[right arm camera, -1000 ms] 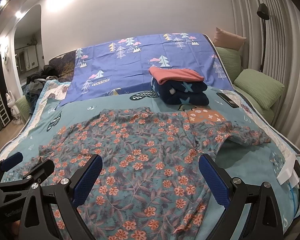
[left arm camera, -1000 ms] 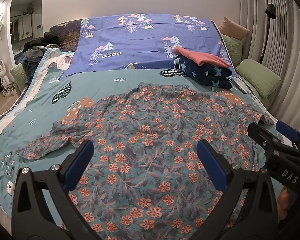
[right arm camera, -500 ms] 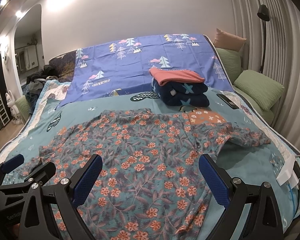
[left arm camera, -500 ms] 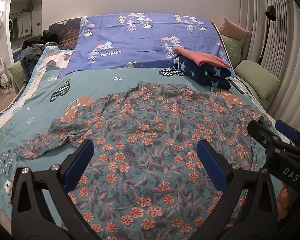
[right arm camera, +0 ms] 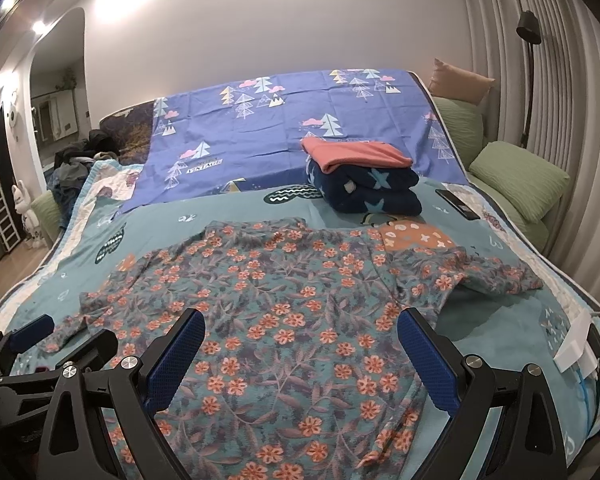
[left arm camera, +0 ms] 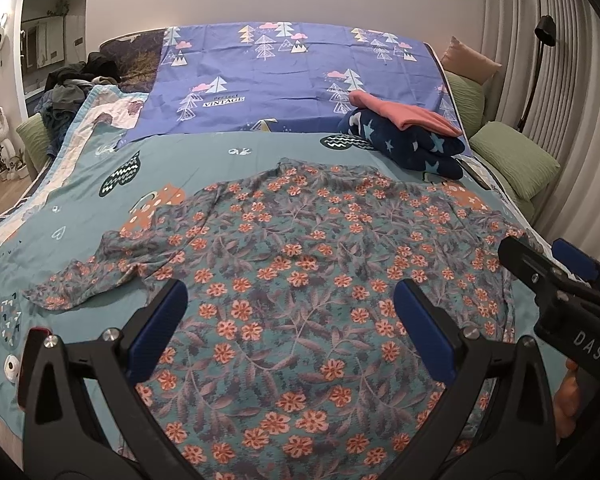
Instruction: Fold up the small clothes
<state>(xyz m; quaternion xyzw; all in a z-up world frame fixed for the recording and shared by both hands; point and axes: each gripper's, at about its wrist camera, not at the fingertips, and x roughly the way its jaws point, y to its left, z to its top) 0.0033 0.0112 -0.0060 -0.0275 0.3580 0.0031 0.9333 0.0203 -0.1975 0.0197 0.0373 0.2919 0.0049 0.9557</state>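
At your far left, a heap of dark clothes (left arm camera: 76,84) sits past the bed's left edge, beside a green cushion (left arm camera: 34,140). The teal patterned bedspread (left arm camera: 80,184) shows bare cloth along its left side, free room beside the garment. Your left gripper (left arm camera: 288,320) hangs over the near hem with its blue-padded fingers spread wide, nothing between them. The floral shirt (left arm camera: 300,248) lies flat and open in the middle of the bedspread; its left sleeve (left arm camera: 80,280) trails outward, rumpled, toward the left edge, and its collar points at the purple tree-print sheet (left arm camera: 284,80) farther back. Your right gripper (right arm camera: 300,348) also stands fully parted and holds nothing, poised above the shirt's lower right part. The right sleeve (right arm camera: 480,276) reaches toward the bed's right edge, folded a little on itself. Behind it, well apart from the shirt, a folded stack: a coral garment (right arm camera: 352,152) atop a navy star blanket (right arm camera: 364,188). A dark phone-like slab (right arm camera: 458,204) lies just right of the stack. Green pillows (right arm camera: 520,176) line the right side; a white tag (right arm camera: 576,344) hangs at the near right edge.
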